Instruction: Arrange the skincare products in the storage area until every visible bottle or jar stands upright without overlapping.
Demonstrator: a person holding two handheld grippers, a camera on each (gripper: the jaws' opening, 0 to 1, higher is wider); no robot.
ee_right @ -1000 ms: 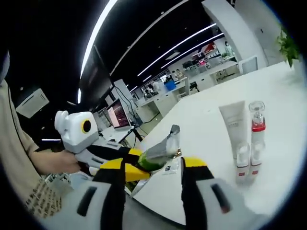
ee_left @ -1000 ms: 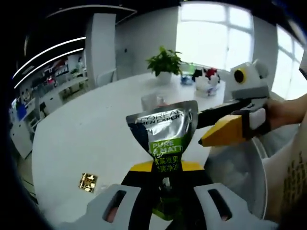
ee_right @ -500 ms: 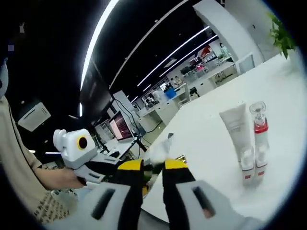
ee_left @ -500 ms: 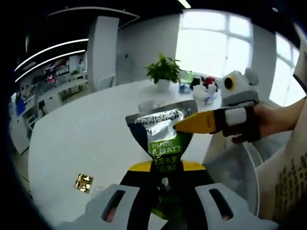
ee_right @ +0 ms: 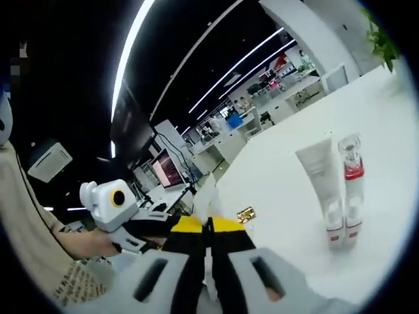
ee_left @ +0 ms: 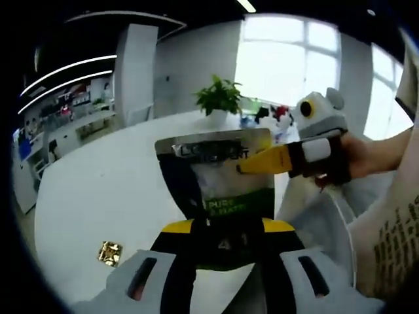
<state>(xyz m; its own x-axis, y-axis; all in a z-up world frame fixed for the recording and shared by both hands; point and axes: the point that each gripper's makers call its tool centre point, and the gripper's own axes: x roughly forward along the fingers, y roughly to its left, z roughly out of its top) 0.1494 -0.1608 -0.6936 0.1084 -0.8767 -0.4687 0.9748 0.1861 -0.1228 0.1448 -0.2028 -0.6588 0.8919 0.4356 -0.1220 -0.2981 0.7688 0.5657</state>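
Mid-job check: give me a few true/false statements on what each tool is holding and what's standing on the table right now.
1. The left tool grips the sachet at its lower end. True.
2. The right tool is well clear of the sachet. False: its yellow tip sits at the sachet's upper right edge, and the right gripper view shows its jaws closed on the sachet's edge.
3. A white tube and a red-banded bottle stand upright side by side on the table. True.
4. The tube lies flat. False: it stands upright.
5. A small gold packet lies on the table. True.
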